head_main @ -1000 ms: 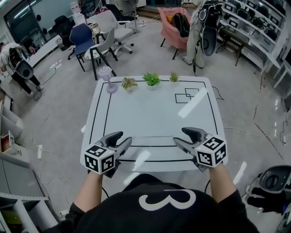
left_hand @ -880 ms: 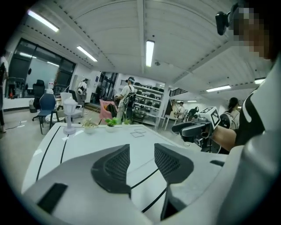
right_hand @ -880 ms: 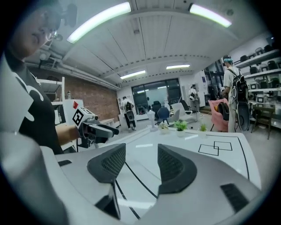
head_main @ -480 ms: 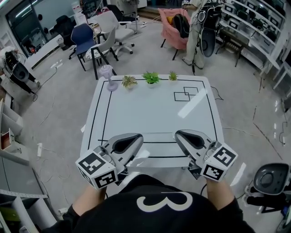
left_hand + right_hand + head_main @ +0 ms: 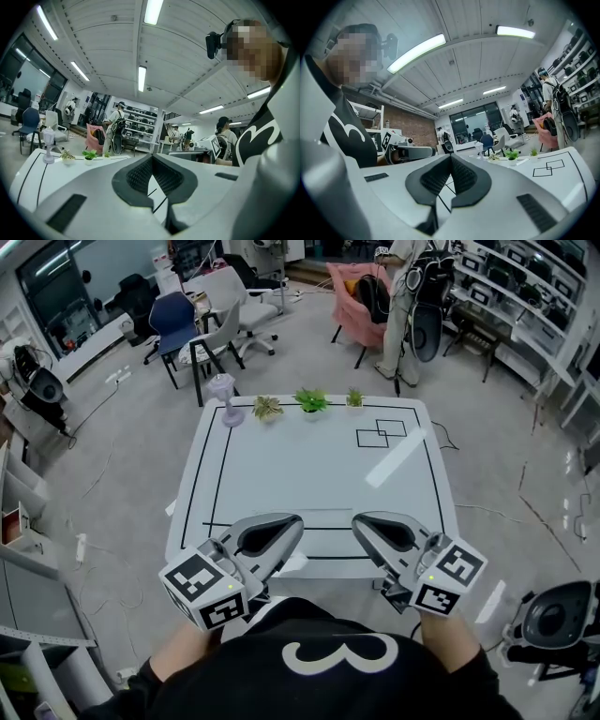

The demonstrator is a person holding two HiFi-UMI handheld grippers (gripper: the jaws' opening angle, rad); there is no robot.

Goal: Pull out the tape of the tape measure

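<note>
My left gripper (image 5: 296,521) and my right gripper (image 5: 358,520) hung over the near edge of the white worktop (image 5: 309,474), their tips pointing away from me and angled a little toward each other. Both sets of jaws were pressed together and held nothing. In each gripper view the ribbed pads met along a line, and only the worktop showed beyond them.

I judged the task not yet begun. I could find no tape measure in any view, neither on the worktop nor in either pair of jaws. So all of it was left to do: find the tape measure, steady its case with one gripper, take the end of the tape with the other, and draw it out.

The only containers were small pots along the far edge, each holding a little green plant: the left pot (image 5: 267,409), the middle pot (image 5: 311,401) and the right pot (image 5: 354,398). To their left stood a pale purple thing on a stem (image 5: 223,395), perhaps a small fan; I could not tell. Two overlapping black-outlined rectangles (image 5: 382,434) were marked near the far right corner, with nothing lying on them.
</note>
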